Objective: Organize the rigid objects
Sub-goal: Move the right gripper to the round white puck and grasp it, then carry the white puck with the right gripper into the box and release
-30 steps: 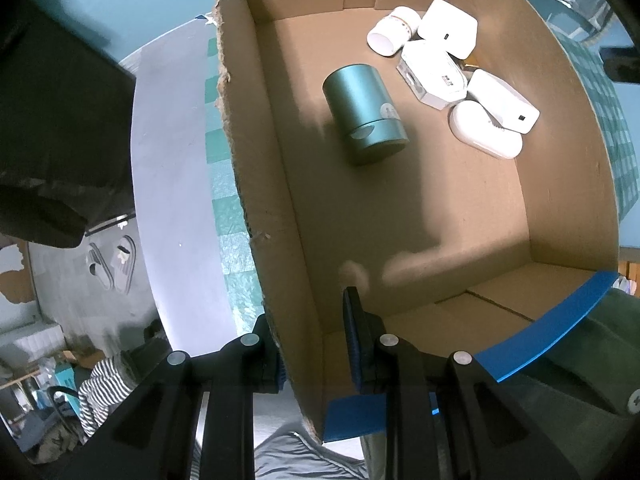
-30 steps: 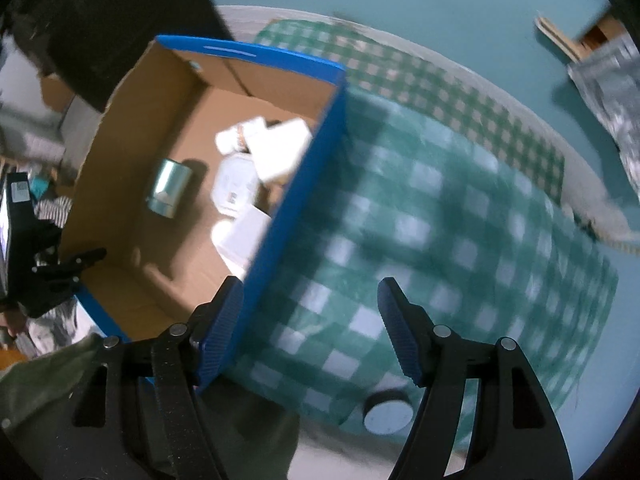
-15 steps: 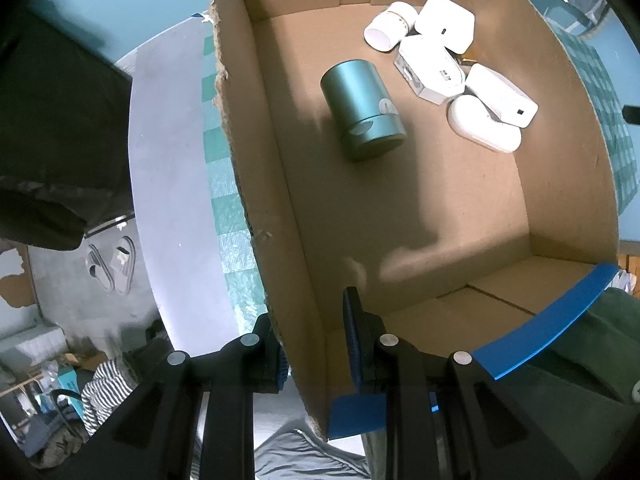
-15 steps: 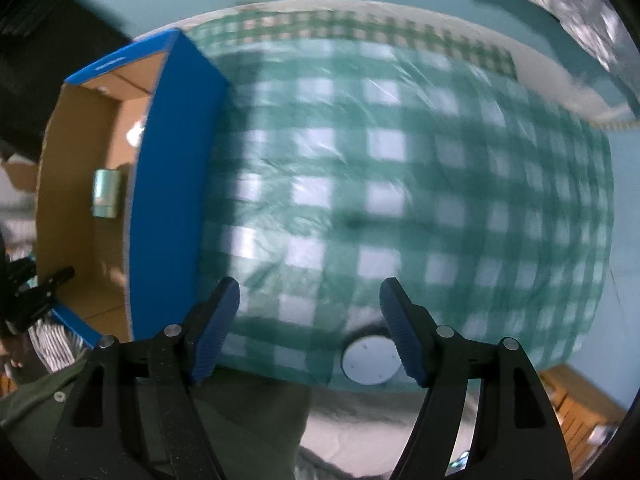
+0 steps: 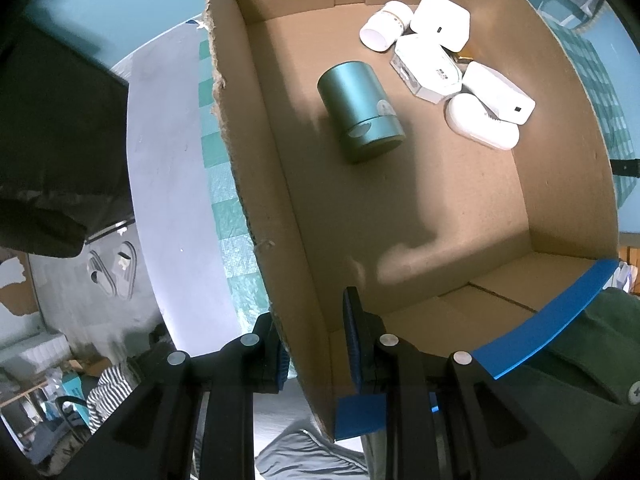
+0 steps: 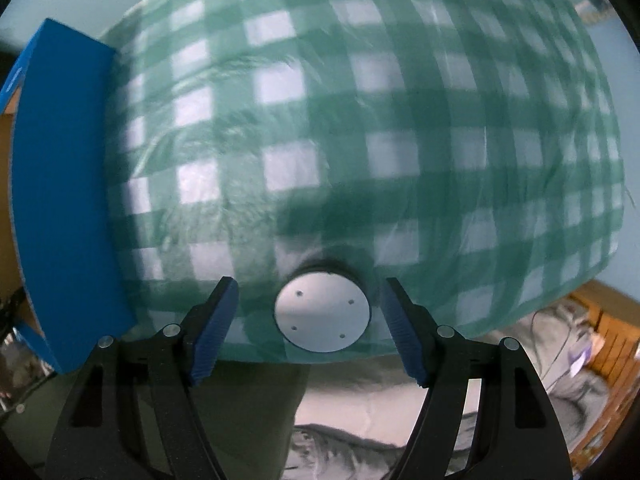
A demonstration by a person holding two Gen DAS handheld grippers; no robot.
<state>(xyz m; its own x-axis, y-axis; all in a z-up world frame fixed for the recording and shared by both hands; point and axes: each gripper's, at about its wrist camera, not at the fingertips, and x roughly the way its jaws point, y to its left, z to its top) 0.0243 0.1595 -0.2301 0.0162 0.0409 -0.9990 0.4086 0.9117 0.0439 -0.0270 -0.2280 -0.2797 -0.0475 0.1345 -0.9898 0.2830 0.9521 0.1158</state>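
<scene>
One cardboard box [image 5: 420,216], biggest thing here, sits at the counter's left edge on the green check cloth [image 6: 400,128], blue outside, brown inside, tilted a bit toward the left wrist camera. Left claw [image 5: 312,344] is pinched shut on the box's near wall, one pad outside, one inside, so it is busy steadying the box. One teal canister [image 5: 360,114] lies on its side mid-floor of the box, long axis running from the far-left wall toward the near-right. Five white items bunch in the box's far-right corner: one small round jar [image 5: 385,26] on its side, three flat boxy cases [image 5: 440,20], one rounded capsule case [image 5: 482,126], all touching or overlapping; something brownish under them, can't tell what. One round disc [image 6: 322,312], pale flat top with four small dots and a dark rim, rests on the cloth at the counter's near edge, well apart from the box, to its right. Right claw [image 6: 310,320] points down over it, jaws wide apart with nothing gripped, the disc centred in the gap, pads clear on both sides. Disc is round, no long axis, so jaw angle shouldn't matter. Right hand is clearly the nearer one. Likely next: lower and close on the rim.
</scene>
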